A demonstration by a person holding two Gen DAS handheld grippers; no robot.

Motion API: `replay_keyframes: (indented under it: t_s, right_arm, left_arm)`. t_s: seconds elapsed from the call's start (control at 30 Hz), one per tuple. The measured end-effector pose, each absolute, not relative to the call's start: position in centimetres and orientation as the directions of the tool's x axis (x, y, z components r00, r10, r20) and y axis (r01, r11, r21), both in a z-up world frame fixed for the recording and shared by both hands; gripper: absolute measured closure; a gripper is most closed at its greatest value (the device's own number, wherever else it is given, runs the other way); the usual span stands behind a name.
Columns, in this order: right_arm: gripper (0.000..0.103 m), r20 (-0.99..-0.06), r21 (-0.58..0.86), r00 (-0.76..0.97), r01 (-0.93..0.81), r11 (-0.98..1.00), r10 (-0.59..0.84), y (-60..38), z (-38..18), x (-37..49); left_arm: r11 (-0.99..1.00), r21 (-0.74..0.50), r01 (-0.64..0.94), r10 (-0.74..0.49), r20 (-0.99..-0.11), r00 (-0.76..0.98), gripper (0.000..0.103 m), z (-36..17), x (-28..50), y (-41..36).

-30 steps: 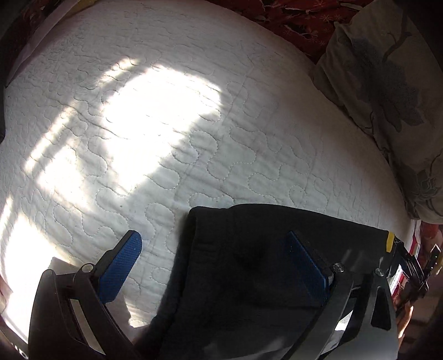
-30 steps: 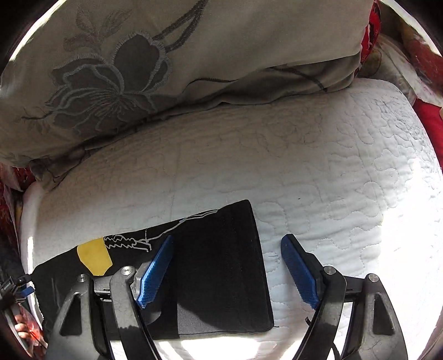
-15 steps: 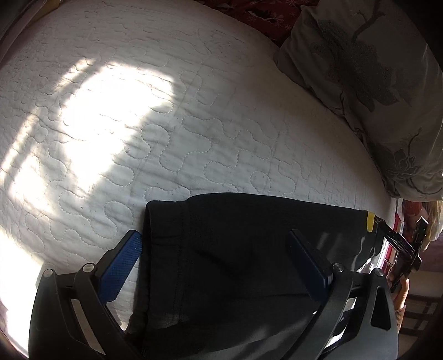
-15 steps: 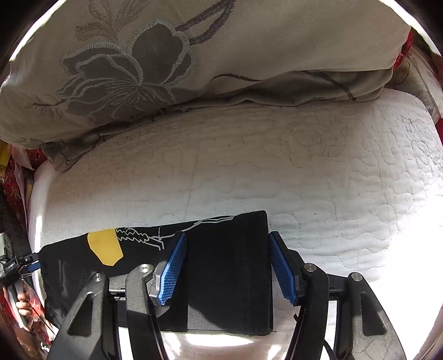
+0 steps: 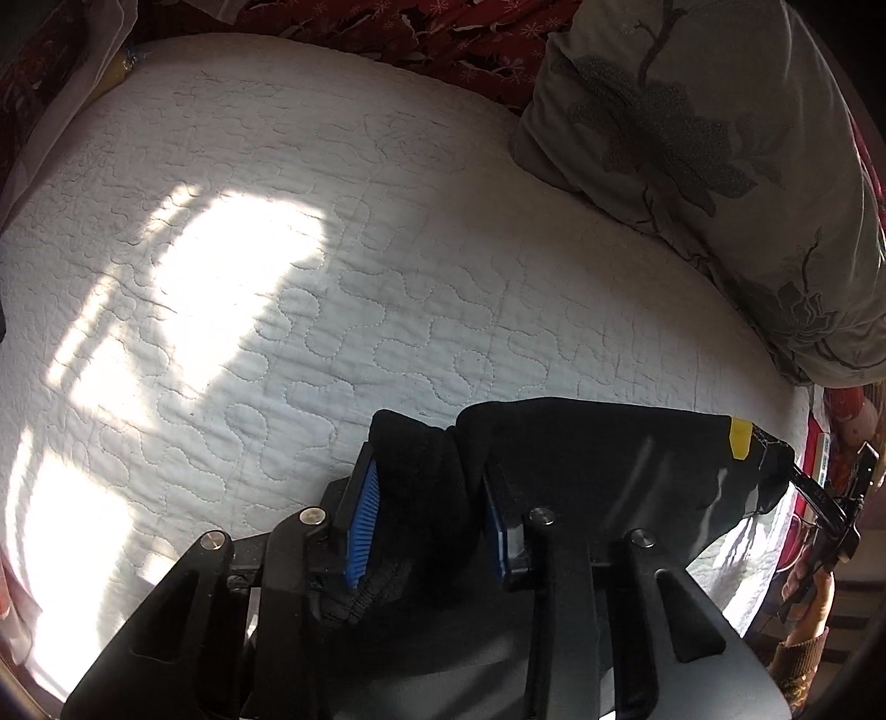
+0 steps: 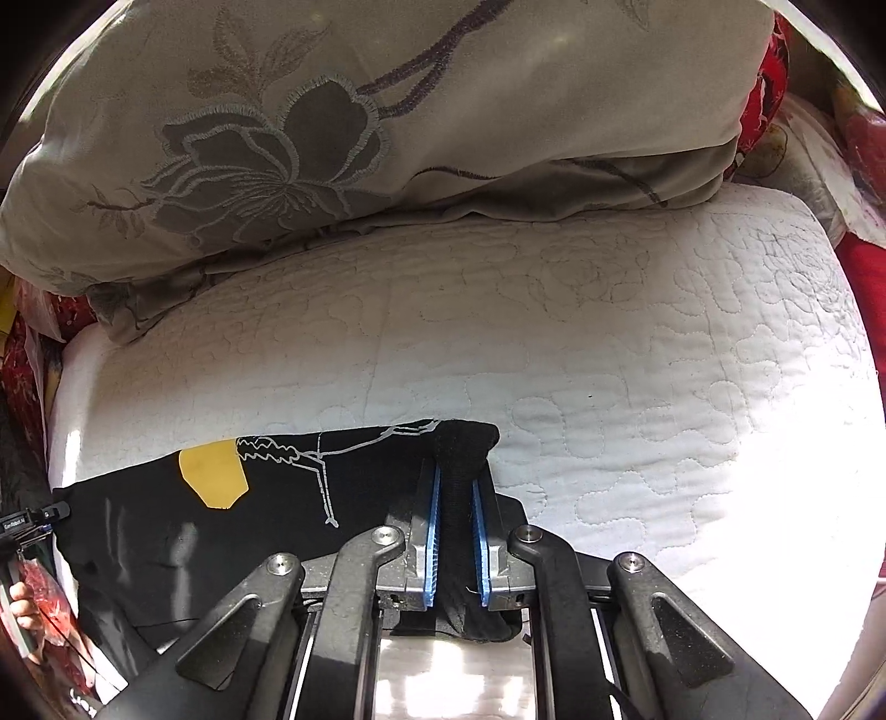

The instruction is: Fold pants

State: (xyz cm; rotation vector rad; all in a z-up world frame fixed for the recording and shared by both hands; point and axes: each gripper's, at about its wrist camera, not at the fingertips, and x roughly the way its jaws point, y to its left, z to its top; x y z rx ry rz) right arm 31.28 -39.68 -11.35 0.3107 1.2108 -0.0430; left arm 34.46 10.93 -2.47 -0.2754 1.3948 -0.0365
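Both grippers are clamped on the black pants point(image 5: 598, 459), one at each end of the folded strip lying along the near edge of the white quilted bed point(image 5: 387, 288). Left gripper point(image 5: 429, 518): blue pads point(image 5: 362, 526) pinch a bunched wad of fabric, thick enough that the jaws stand partly apart, cloth filling the gap. Right gripper point(image 6: 457, 526): jaws pressed almost together on a narrow ridge of the pants point(image 6: 310, 498), blue pads point(image 6: 433, 531) flat against both sides, a black tuft poking out past the fingertips. Between the two grips the fabric spans toward the bed's near edge, looks a bit raised at each pinch; can't tell whether the middle is fully down on the quilt. Yellow patch point(image 6: 213, 476) and a white line graphic point(image 6: 321, 471) on the pants show in the right wrist view; the same yellow patch point(image 5: 741, 438) sits at the far right end of the strip in the left wrist view. Beige pillow point(image 6: 360, 127) with embroidered grey flower lies along the bed's far side in the right view, well apart from the pants; same pillow point(image 5: 720, 166) is at the right corner in the left view. Red patterned bedding point(image 5: 443, 33) runs past the bed's far edge. Bright sun patch point(image 5: 221, 277) on the quilt's left half, clear of the pants.
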Motion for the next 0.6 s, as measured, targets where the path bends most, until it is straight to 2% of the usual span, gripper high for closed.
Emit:
replay_keyframes:
  t_s: [0.27, 0.6]
  right_arm:
    - [0.094, -0.888, 0.138, 0.456, 0.138, 0.981, 0.061, -39.0, -7.2, 27.3]
    - [0.094, -0.836, 0.093, 0.547, 0.085, 0.992, 0.031, -37.1, -3.4, 22.3]
  left_arm:
    - [0.996, -0.028, -0.085, 0.001, -0.947, 0.323, 0.073, 0.7, 28.3, 6.1]
    - [0.996, 0.023, -0.085, 0.059, -0.886, 0.460, 0.072, 3.7, 22.0, 6.1]
